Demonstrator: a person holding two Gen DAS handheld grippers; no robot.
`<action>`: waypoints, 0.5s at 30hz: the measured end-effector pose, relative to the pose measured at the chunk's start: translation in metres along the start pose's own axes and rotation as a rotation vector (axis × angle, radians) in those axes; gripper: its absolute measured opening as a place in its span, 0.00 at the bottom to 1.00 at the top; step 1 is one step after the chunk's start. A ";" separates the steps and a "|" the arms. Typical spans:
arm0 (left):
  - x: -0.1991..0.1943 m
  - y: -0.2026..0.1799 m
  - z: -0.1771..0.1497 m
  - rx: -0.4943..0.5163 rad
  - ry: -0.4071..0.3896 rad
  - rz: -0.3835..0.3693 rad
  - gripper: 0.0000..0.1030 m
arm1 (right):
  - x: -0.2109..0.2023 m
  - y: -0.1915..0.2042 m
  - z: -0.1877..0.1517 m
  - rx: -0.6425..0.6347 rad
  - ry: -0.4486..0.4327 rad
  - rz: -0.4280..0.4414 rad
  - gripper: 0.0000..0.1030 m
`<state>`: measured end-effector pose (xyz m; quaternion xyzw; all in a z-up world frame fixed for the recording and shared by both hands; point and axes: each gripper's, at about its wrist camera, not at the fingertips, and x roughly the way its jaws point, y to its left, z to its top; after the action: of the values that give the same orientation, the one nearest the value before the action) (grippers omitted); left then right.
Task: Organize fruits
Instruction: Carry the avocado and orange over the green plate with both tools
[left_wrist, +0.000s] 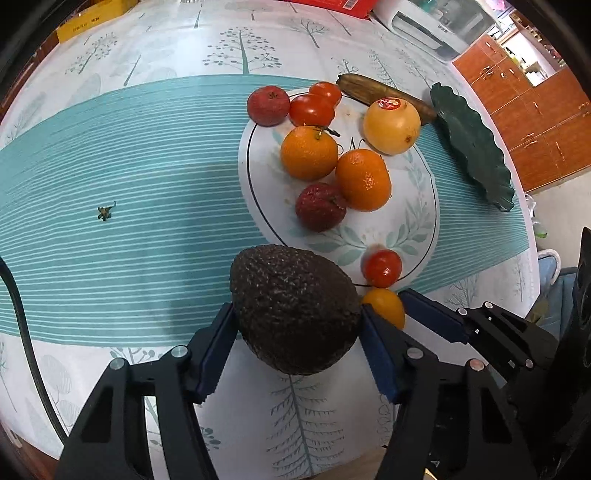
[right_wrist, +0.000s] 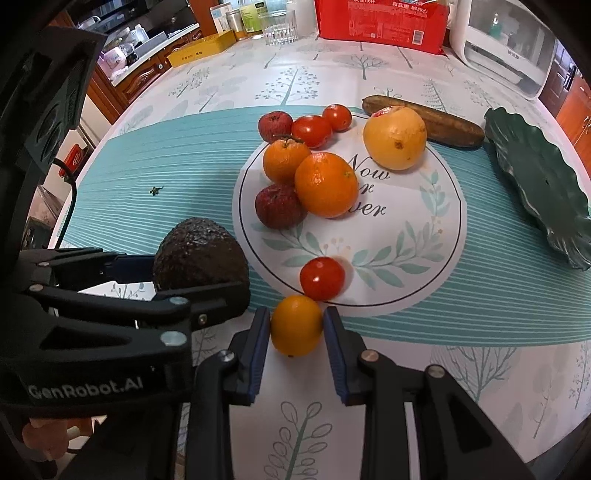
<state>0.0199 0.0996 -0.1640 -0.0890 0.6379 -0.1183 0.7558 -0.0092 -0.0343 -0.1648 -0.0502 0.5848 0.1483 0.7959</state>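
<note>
Right wrist: three tomatoes (right_wrist: 322, 277), two oranges (right_wrist: 326, 184), one avocado (right_wrist: 200, 254).

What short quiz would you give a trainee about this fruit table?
1. True or false: the left gripper is empty.
2. The right gripper is shut on: A) a tomato, B) the small orange fruit, C) the green dish.
3. Which fruit bears the red sticker?

Key: 1 false, it clamps the avocado. 2 B. 3 the large yellow fruit.
</note>
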 end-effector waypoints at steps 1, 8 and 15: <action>0.001 -0.002 0.002 0.003 -0.007 0.003 0.62 | 0.000 0.000 -0.001 -0.003 -0.003 0.000 0.29; -0.001 -0.008 0.000 0.055 -0.048 0.041 0.60 | -0.010 0.001 -0.003 -0.028 -0.023 0.005 0.27; -0.021 -0.008 0.009 0.032 -0.106 0.031 0.60 | -0.040 -0.004 -0.003 -0.055 -0.073 -0.025 0.27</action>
<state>0.0245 0.0982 -0.1403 -0.0733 0.5963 -0.1117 0.7916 -0.0218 -0.0461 -0.1284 -0.0737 0.5504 0.1562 0.8169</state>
